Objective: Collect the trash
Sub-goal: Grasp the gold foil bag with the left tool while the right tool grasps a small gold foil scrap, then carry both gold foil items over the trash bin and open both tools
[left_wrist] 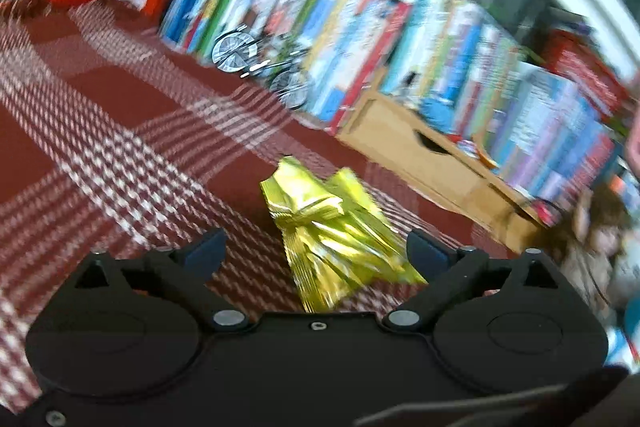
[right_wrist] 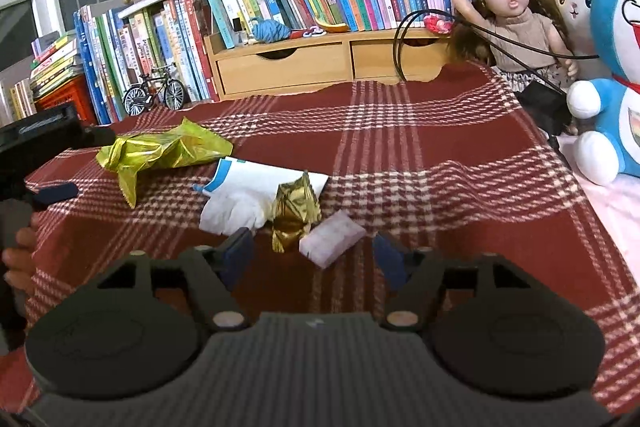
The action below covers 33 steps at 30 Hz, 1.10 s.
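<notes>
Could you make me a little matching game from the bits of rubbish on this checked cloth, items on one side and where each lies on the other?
Things:
1. crumpled yellow-green foil wrapper
2. small crumpled gold foil wrapper
3. pale pink rectangular packet
4. crumpled white tissue

Places:
A. just right of the gold foil
B. far left, beside the other gripper
C. between tissue and pink packet
D. just left of the gold foil

Pairs: 1-B, 2-C, 3-A, 4-D

Each claw (left_wrist: pixel 316 247) (right_wrist: pixel 314 257) is matte black plastic with dark blue pads. Silver pivot pins and small screws dot two round housings.
</notes>
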{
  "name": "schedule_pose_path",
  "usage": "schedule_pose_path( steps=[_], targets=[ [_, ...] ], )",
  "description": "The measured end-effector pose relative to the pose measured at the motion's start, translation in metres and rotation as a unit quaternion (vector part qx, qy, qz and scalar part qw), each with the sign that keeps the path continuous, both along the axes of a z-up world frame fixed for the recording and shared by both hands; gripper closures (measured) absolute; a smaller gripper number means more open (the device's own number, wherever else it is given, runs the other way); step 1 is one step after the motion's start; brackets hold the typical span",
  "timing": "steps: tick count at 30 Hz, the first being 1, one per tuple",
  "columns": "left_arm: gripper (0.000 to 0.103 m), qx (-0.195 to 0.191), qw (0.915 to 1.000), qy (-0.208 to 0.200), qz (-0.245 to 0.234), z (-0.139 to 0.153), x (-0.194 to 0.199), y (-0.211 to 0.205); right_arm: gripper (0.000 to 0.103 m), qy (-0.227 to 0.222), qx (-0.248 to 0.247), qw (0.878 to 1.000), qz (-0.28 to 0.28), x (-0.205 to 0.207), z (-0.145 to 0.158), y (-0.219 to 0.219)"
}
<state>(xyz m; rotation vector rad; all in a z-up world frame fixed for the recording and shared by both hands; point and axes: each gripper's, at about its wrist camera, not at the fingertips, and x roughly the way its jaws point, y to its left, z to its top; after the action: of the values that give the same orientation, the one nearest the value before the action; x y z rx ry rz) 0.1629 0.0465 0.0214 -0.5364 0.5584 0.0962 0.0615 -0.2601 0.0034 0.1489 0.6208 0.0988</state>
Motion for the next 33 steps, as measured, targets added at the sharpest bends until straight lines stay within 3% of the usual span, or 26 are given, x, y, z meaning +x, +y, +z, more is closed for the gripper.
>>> schedule_pose_path(
  steps=[4,7,9,10,14,16,21,26,33],
  targets=[
    [0.003,-0.02,0.9972,0.046,0.055,-0.015,0.033,-0.004,0.025,-0.003,-0.006,1.0,-0.002,0.01,-0.003,0.004],
    [0.004,-0.019,0.9976,0.031,0.06,-0.022,0.043,-0.007,0.025,-0.004,-0.01,1.0,-0.002,0.016,-0.005,0.004],
    [0.027,-0.037,0.998,0.024,0.046,-0.026,0.044,-0.007,0.025,-0.005,-0.009,1.0,-0.001,0.019,-0.007,0.004],
    [0.046,-0.053,0.9979,0.015,0.035,-0.028,0.043,-0.007,0.025,-0.007,-0.008,1.0,-0.001,0.021,-0.007,0.003],
    [0.053,-0.039,0.9989,0.005,0.026,-0.024,0.035,-0.011,0.025,-0.017,0.014,1.0,0.006,0.023,-0.009,0.0],
    [0.055,-0.024,0.9995,-0.001,0.02,-0.019,0.028,-0.014,0.028,-0.019,0.02,1.0,0.008,0.023,-0.01,0.0],
    [0.057,0.007,0.9997,-0.023,-0.005,-0.002,0.002,-0.02,0.075,-0.024,0.022,0.999,0.012,0.022,-0.008,0.005],
    [0.057,0.055,0.9968,-0.052,-0.026,0.013,-0.027,-0.025,0.076,-0.043,0.027,0.999,0.01,0.013,-0.003,0.009],
    [0.057,0.081,0.9923,-0.081,-0.047,0.029,-0.071,-0.022,0.076,-0.055,0.026,0.998,0.009,-0.006,0.01,0.01]
  ],
)
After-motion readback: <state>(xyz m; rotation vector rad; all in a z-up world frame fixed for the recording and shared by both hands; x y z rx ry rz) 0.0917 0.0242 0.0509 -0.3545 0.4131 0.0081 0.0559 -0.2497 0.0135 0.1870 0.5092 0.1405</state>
